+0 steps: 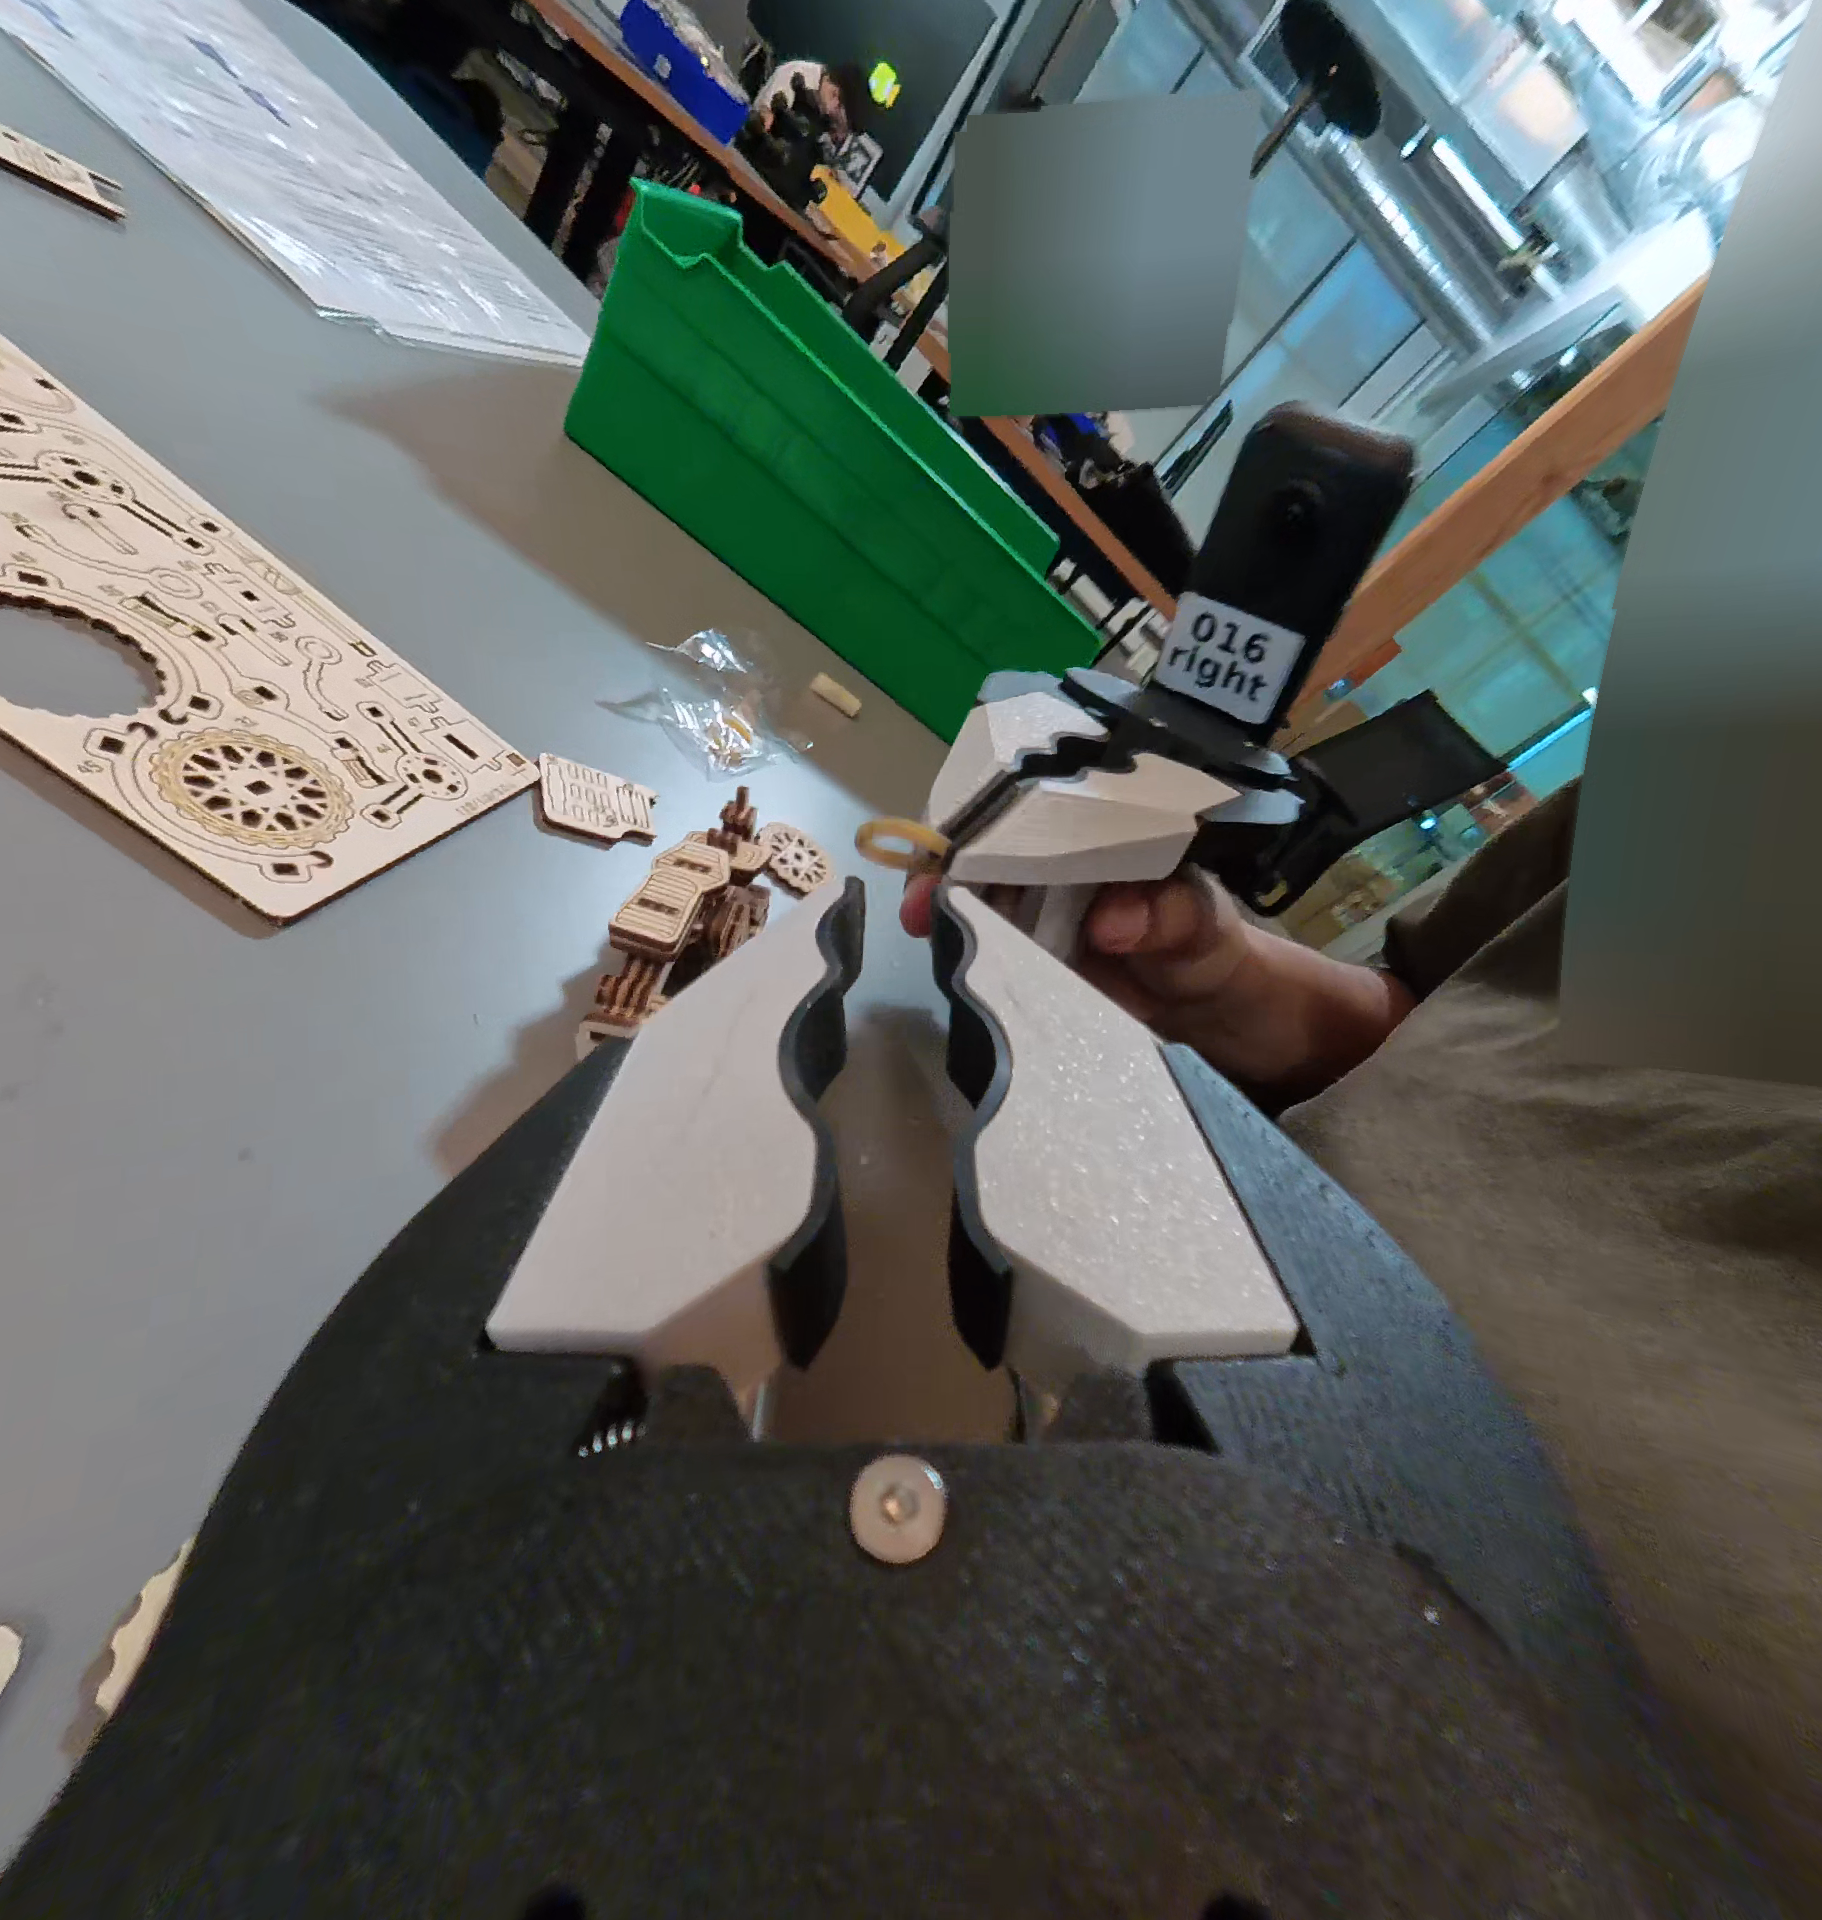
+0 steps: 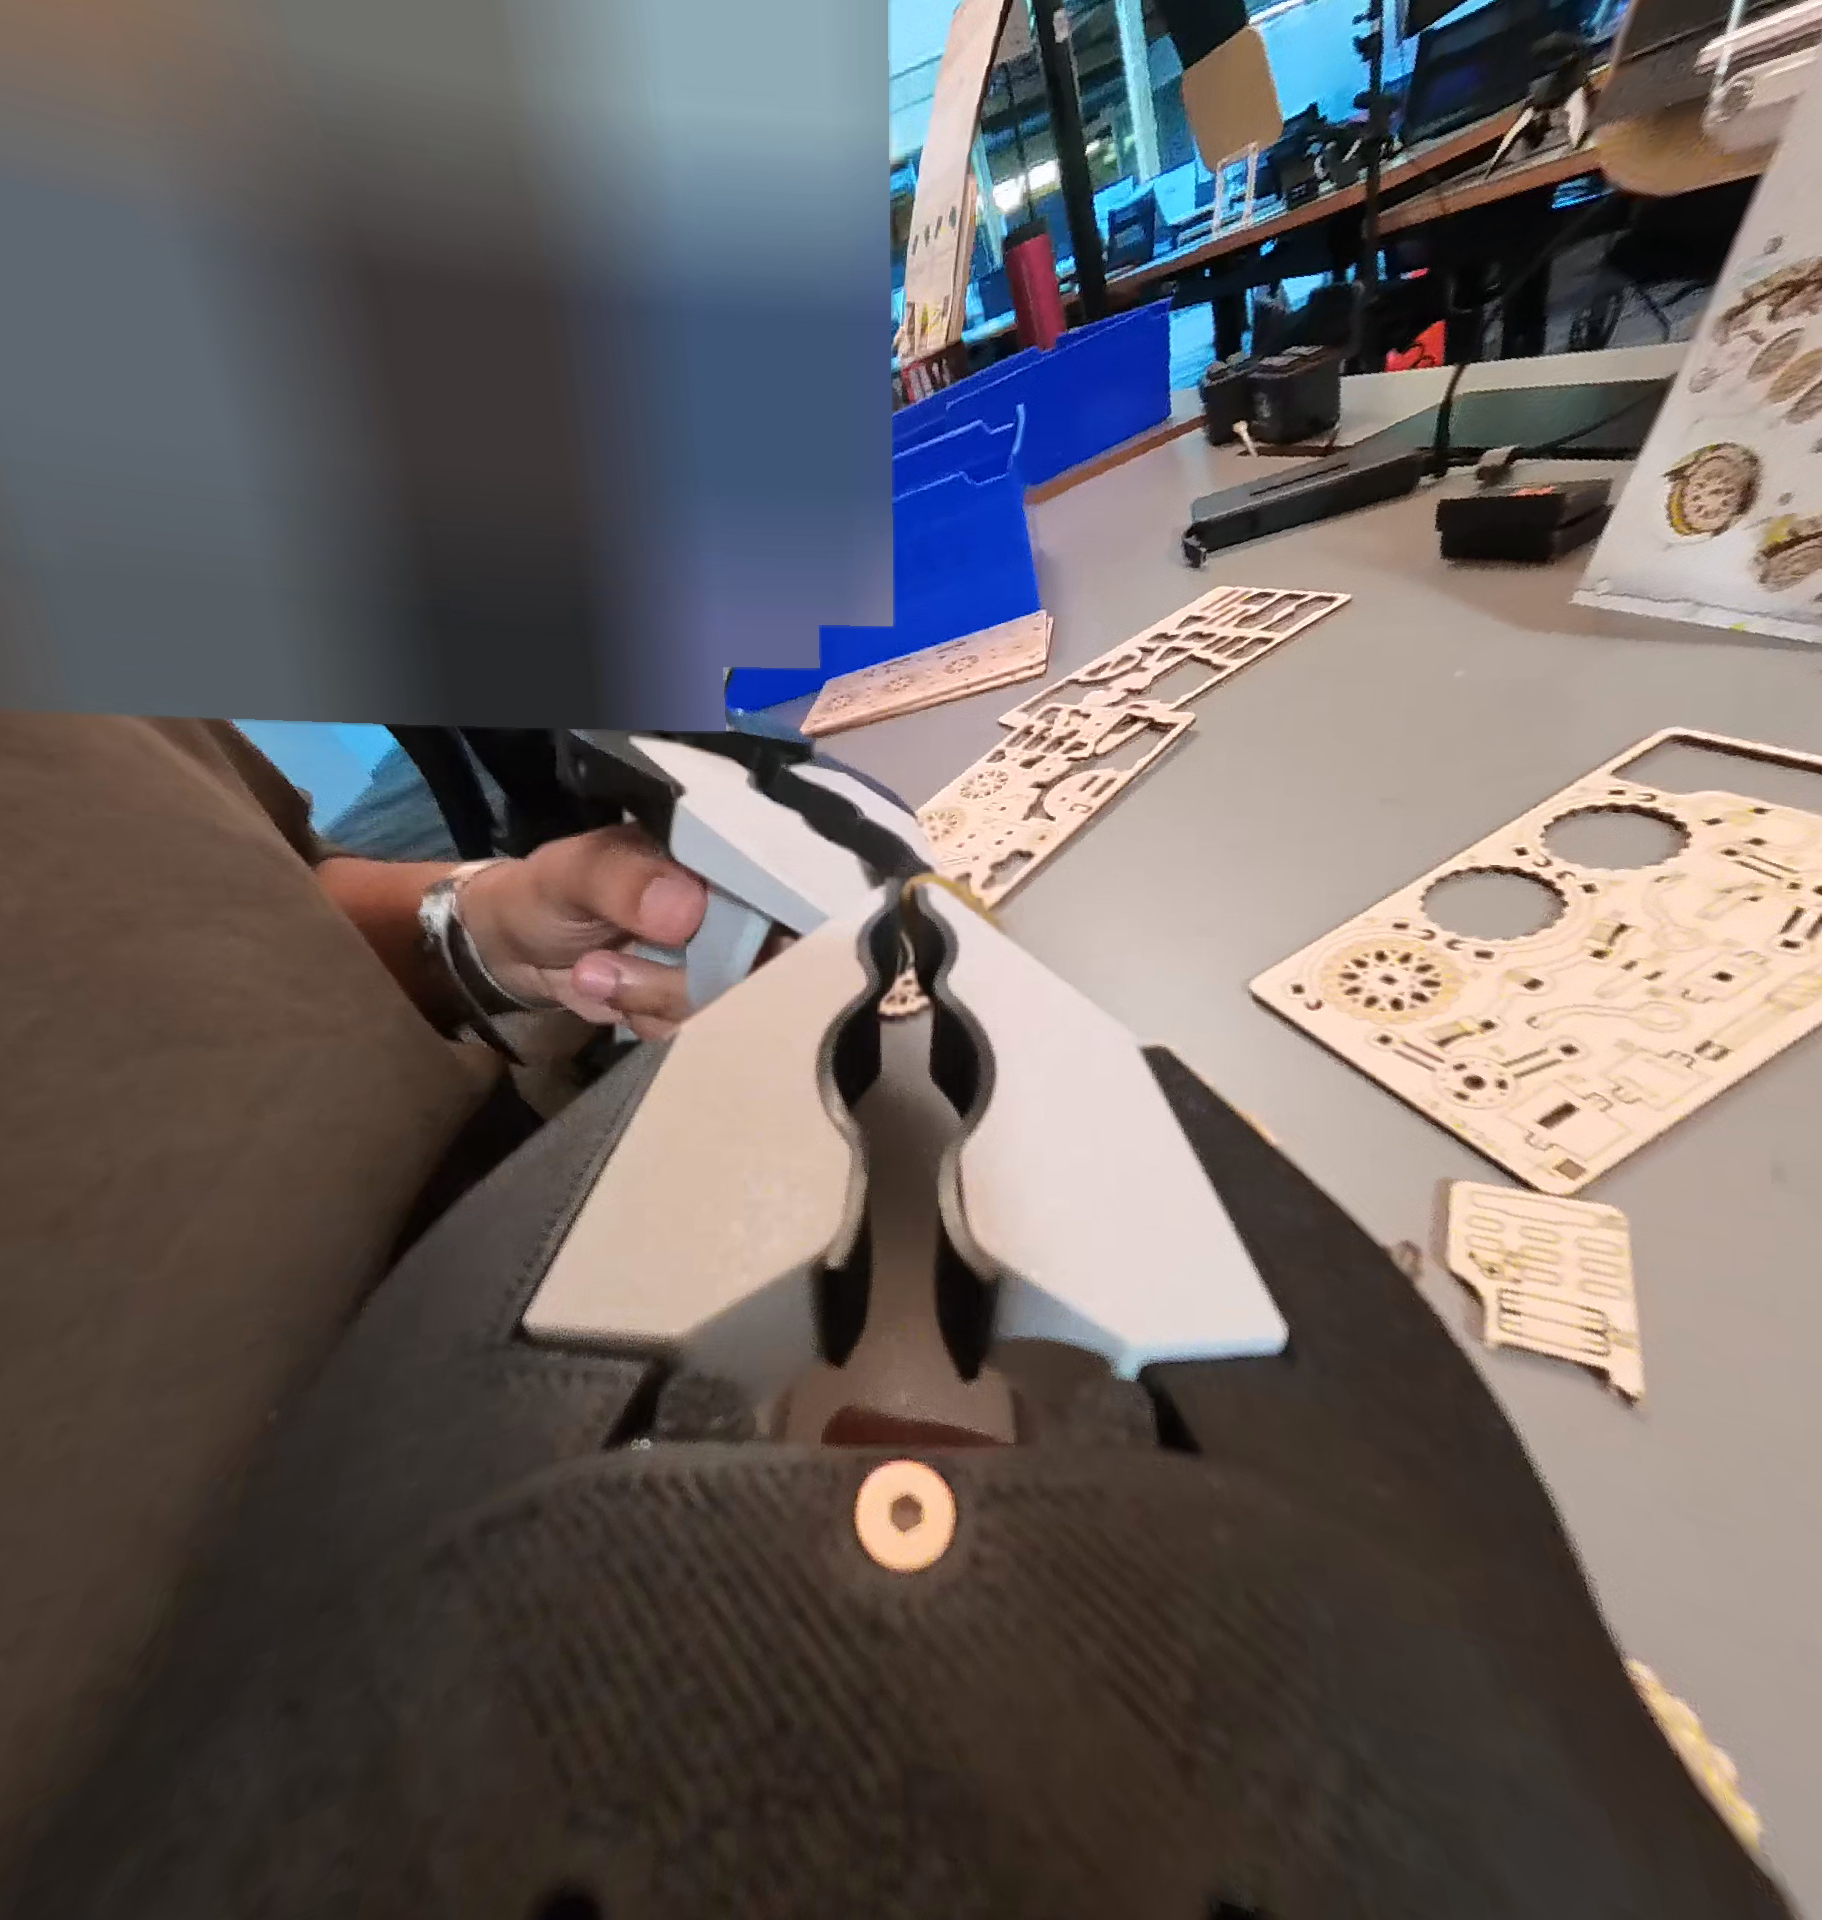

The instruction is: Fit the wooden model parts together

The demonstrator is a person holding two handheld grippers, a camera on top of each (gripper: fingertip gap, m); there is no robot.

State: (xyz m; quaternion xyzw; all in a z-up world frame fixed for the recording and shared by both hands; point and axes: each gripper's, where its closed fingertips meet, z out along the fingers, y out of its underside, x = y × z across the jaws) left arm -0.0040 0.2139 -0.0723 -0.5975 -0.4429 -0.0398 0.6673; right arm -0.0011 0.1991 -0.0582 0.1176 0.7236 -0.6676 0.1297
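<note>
Half-built brown wooden model [image 1: 694, 914] sits on grey bench [image 1: 263, 1091], near end cut off by left gripper [image 1: 899, 902], jaws spread, empty. Right gripper [image 1: 943, 836] jaws pinch small yellowish loop-ended part [image 1: 891, 840]; shape unclear.

Left tool [image 1: 899, 914]: black textured body, two white faceted fingers [image 1: 678, 1132] lined with wavy black pads, one silver socket screw [image 1: 896, 1509] at centre. Right tool [image 2: 912, 904]: identical build; seen from the left wrist view it carries a black camera [image 1: 1302, 509] above a white label. Person wears a brown sleeve [image 2: 138, 1039] and a silver wrist bracelet [image 2: 450, 935].
</note>
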